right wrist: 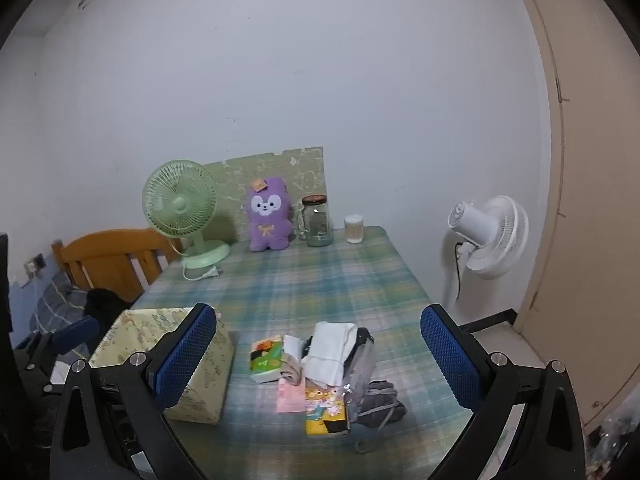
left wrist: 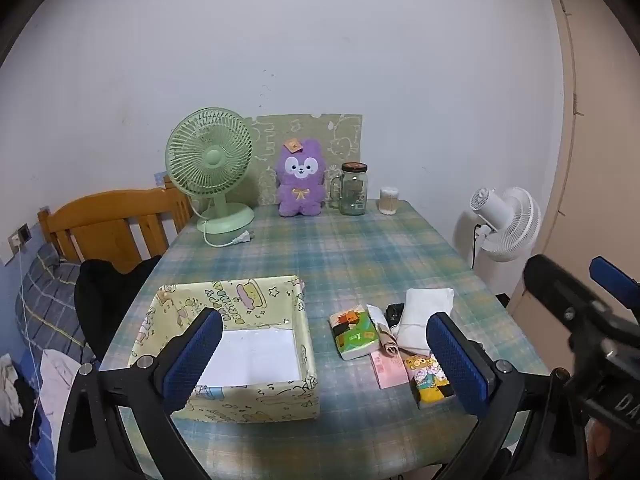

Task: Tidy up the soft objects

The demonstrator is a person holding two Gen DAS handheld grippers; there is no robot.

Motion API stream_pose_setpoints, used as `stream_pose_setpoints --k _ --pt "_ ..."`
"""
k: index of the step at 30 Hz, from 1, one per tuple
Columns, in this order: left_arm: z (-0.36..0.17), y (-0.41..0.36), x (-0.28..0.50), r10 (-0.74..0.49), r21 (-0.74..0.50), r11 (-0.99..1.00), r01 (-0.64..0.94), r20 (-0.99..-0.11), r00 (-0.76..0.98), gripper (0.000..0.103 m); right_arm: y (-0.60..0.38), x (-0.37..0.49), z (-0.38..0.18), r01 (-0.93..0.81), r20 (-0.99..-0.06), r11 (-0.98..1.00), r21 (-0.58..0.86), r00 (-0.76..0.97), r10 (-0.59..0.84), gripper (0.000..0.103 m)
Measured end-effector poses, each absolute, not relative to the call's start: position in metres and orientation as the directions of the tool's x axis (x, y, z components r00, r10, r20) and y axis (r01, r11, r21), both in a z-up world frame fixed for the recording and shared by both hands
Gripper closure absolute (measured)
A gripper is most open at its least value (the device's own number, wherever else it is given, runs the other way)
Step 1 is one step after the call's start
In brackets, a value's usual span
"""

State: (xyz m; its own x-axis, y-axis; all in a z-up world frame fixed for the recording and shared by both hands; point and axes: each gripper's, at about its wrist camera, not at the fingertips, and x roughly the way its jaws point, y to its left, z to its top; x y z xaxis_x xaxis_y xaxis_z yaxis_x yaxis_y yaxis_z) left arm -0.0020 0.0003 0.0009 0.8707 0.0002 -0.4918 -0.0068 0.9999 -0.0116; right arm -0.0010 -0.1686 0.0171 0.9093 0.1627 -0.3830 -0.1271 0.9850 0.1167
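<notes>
Hovering above the near edge of the bench (left wrist: 360, 248), both tools are spread wide and hold nothing: left gripper (left wrist: 334, 356) released, right gripper (right wrist: 320, 354) released. No contact with anything yet.

Task items: a loose pile of soft goods sits on the bench just right of the fabric box (left wrist: 240, 344), apart from it. The box interior looks bare apart from its white floor. In the pile: a green tissue pack (left wrist: 354, 334) nearest the box, a folded white cloth (right wrist: 330, 346) draped on top, a pink packet (right wrist: 290, 396), a cartoon-print tissue pack (right wrist: 324, 412), and a grey bundled item with a cord (right wrist: 378, 400) at the right edge. A clear plastic piece lies between the white cloth and the grey bundle; what it is, I cannot tell.

Judged step: first pick from the pile, to go into the box.

Notes on doing it well:
- Take an outer, free-lying item first; the green tissue pack looks clear on its box side.
- The white cloth overlaps its neighbours, so lifting it first may drag them along.
- Close the fingers (left wrist: 456, 360) across the pack's short width and squeeze gently; it will compress.
- Watch the grey bundle's trailing cord for snagging.
- The box walls look soft; release from above rather than pushing against the rim.

Plush toy (left wrist: 300, 184), green fan (left wrist: 210, 160) and glass jar (left wrist: 354, 188) stand far back, well apart from the work.
</notes>
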Motion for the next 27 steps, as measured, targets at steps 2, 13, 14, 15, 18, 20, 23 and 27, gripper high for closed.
stream_pose_setpoints --k 2,13,14,15,18,20,23,27 --pt "0.000 -0.005 -0.002 0.017 0.022 1.000 -0.007 -0.498 0.867 0.000 -0.170 -0.002 0.017 -0.126 -0.385 0.984 0.126 0.908 0.166 0.000" --pt "0.004 0.000 -0.002 0.010 0.002 1.000 -0.010 -0.491 0.871 0.000 -0.128 0.010 0.012 -0.090 -0.420 0.994 0.063 0.901 0.108 0.000" --pt "0.005 0.001 -0.002 0.010 0.003 1.000 -0.010 -0.489 0.872 0.000 -0.135 0.009 0.013 -0.096 -0.422 0.993 0.068 0.899 0.116 0.000" --pt "0.006 0.002 -0.001 0.010 0.001 1.000 -0.011 -0.493 0.870 0.000 -0.134 0.005 0.011 -0.096 -0.417 0.993 0.065 0.902 0.115 0.000" --pt "0.007 0.003 -0.002 0.009 -0.001 1.000 -0.011 -0.491 0.871 0.001 -0.139 0.003 0.011 -0.098 -0.416 0.993 0.065 0.902 0.116 0.000" --pt "0.007 0.002 -0.003 0.011 0.000 1.000 -0.012 -0.490 0.872 0.001 -0.138 0.002 0.010 -0.098 -0.413 0.993 0.063 0.903 0.116 0.000" --pt "0.006 0.001 -0.003 0.015 0.004 1.000 -0.015 -0.490 0.871 0.001 -0.138 0.002 0.010 -0.087 -0.412 0.994 0.059 0.905 0.103 0.000" --pt "0.006 0.002 -0.003 0.017 0.005 1.000 -0.017 -0.496 0.868 0.001 -0.136 0.000 0.009 -0.075 -0.410 0.996 0.050 0.908 0.089 0.000"
